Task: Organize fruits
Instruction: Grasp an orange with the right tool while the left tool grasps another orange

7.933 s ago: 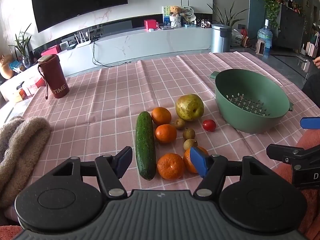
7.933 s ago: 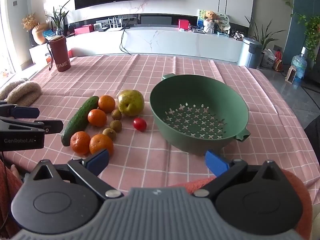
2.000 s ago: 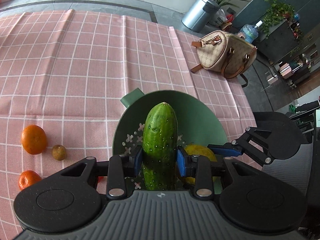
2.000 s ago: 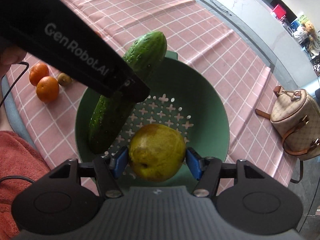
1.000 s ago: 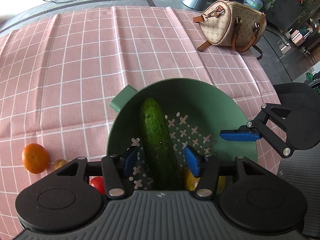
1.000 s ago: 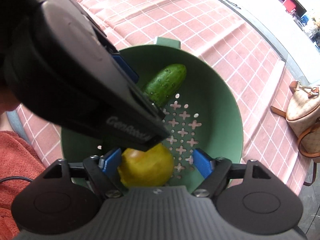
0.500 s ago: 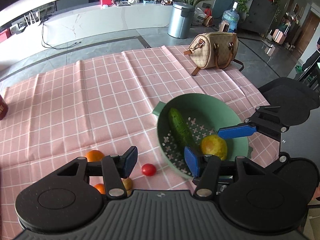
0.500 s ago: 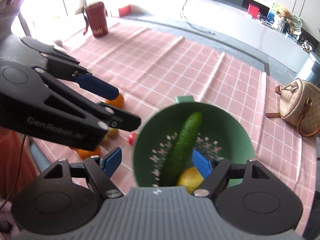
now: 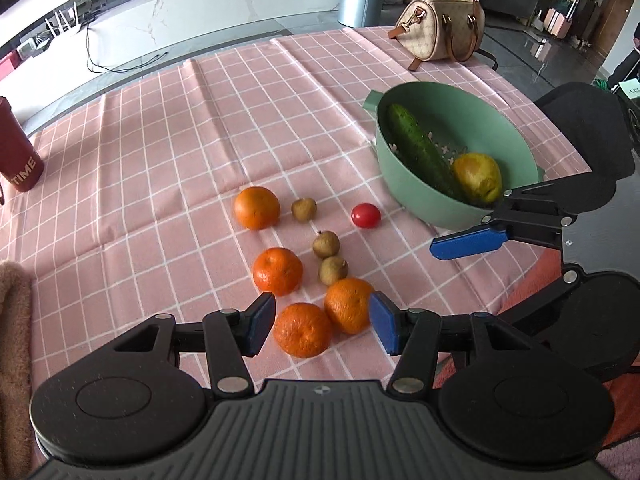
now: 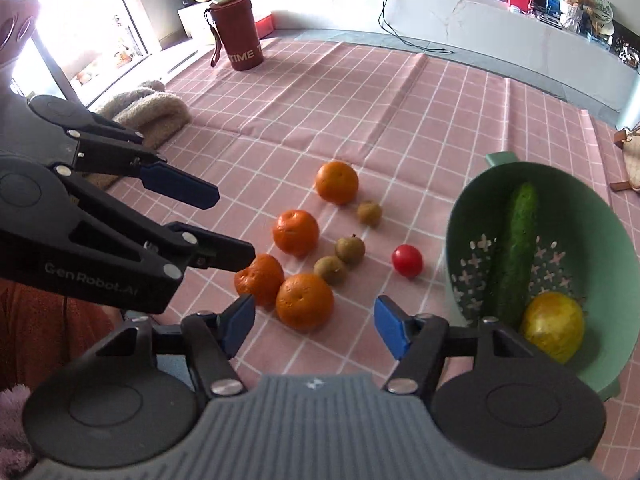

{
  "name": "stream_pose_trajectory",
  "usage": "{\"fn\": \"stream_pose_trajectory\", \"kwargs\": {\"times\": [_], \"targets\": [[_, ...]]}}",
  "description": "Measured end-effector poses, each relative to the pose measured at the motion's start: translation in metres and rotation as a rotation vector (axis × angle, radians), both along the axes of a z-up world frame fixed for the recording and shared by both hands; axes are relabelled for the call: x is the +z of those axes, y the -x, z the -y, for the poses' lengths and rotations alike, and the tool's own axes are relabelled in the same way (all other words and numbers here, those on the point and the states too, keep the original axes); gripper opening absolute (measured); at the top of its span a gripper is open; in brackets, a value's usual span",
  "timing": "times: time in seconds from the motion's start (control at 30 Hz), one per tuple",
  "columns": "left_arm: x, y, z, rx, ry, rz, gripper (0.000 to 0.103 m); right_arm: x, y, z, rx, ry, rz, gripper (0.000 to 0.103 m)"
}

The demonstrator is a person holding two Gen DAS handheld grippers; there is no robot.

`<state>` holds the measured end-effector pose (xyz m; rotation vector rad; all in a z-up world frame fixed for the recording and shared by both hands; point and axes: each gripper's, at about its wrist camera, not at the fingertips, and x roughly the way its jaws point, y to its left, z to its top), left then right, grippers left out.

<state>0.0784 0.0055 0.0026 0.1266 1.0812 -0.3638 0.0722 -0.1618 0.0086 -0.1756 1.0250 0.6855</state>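
The green colander holds a cucumber and a yellow pear. On the pink checked cloth lie several oranges, three small brown fruits and a red tomato. My left gripper is open and empty, its jaws around the two nearest oranges. My right gripper is open and empty, just behind the nearest orange.
A red tumbler stands at the far left of the table. A beige woolly cloth lies at the left edge. A tan handbag sits at the far right corner.
Both grippers let go of the cucumber and the pear, which now lie in the colander. Both have pulled back and swung left over the loose oranges.
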Motion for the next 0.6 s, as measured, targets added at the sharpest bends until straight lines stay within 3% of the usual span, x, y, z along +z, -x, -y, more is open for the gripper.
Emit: {"fn": "stream_pose_trajectory", "kwargs": {"times": [0.33,0.5,0.6], "targets": [[-0.037,0.001,-0.021,-0.021,0.030,-0.028,0.063,-0.036,0.003,-0.021,0.010,0.034,-0.021,0.061],[-0.053,-0.007,-0.027,-0.015,0.092,-0.070,0.063,-0.046,-0.001,-0.031,0.038,0.075,0.004,0.061],[-0.061,-0.010,-0.029,-0.009,0.095,-0.091,0.063,-0.053,-0.003,-0.037,0.059,0.109,0.017,0.056]]}}
